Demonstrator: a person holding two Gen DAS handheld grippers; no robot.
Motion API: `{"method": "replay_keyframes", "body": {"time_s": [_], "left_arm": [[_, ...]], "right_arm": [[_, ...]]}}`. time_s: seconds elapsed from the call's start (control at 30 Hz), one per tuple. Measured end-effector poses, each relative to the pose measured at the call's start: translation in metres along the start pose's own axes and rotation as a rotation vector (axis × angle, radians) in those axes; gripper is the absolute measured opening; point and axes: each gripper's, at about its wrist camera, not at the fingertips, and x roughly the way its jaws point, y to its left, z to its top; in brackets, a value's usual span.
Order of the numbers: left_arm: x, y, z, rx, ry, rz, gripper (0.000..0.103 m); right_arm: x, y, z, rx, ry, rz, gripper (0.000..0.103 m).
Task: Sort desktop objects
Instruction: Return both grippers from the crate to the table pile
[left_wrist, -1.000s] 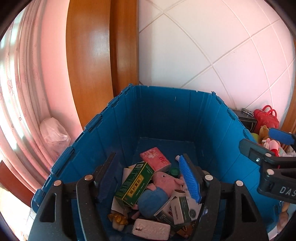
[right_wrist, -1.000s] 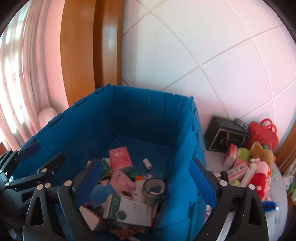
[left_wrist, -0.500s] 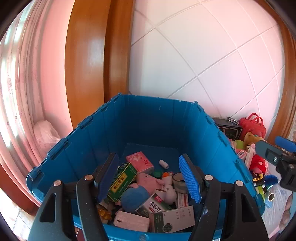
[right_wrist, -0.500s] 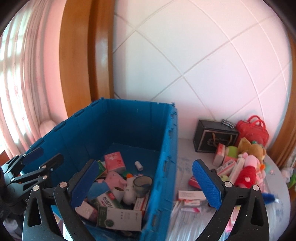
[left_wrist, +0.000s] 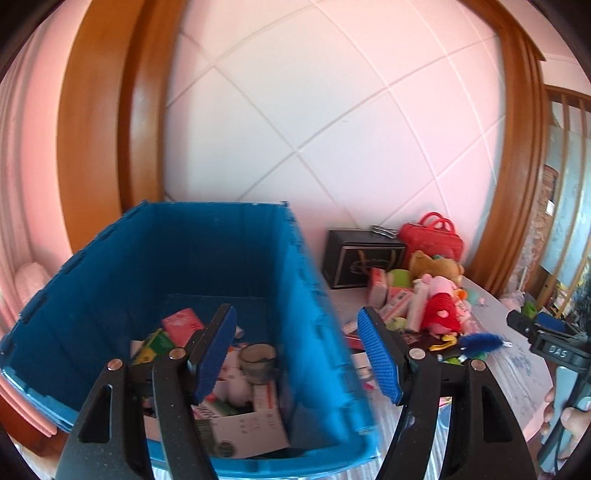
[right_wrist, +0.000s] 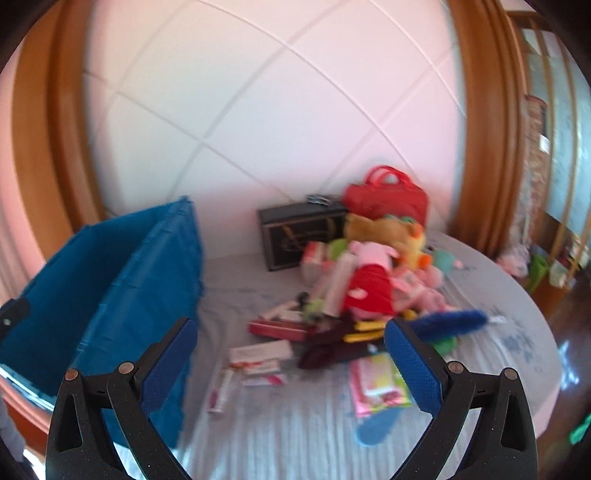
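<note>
A: What changed in the last second?
B: Both views swung off the blue crate toward the clutter to its right. A second ago both claws pointed into the crate; now the right claw looks at the table, crate at its left edge.
A: Claw states?
B: Left claw spread, nothing in it, straddling the crate's right wall. Right claw spread, empty too.
A: Where's the unsorted stuff?
B: Right of the crate: red-dressed pink plush, black box, red handbag behind, flat white packets nearest the crate wall. Frame's blurry.
A: Meaning?
B: Likely the drop's done, heading for the next pick. Plenty left.
</note>
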Motion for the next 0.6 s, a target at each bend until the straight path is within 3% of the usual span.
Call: {"method": "replay_keyframes", "body": {"time_s": [0.17,0.3,0.43,0.6], "left_arm": [[0.018,-0.073,-0.005,0.042,0.003,-0.075,0.068],[0.069,-0.13,-0.023,0.03,0.09,-0.102,0.068],[0.146,-0.162,-0.06,0.005,0.23,-0.059,0.068],[0.245,-0.161,-0.128,0.03,0.47,0.11,0.068]], "right_arm": [[0.022,-0.084,-0.01,0.047,0.058,-0.067,0.103],[0.059,-0.152,-0.015,0.045,0.141,-0.085,0.103],[0.106,-0.217,-0.026,0.032,0.254,-0.09,0.103],[0.158,-0.276,-0.049,0.026,0.411,-0.102,0.103]]}}
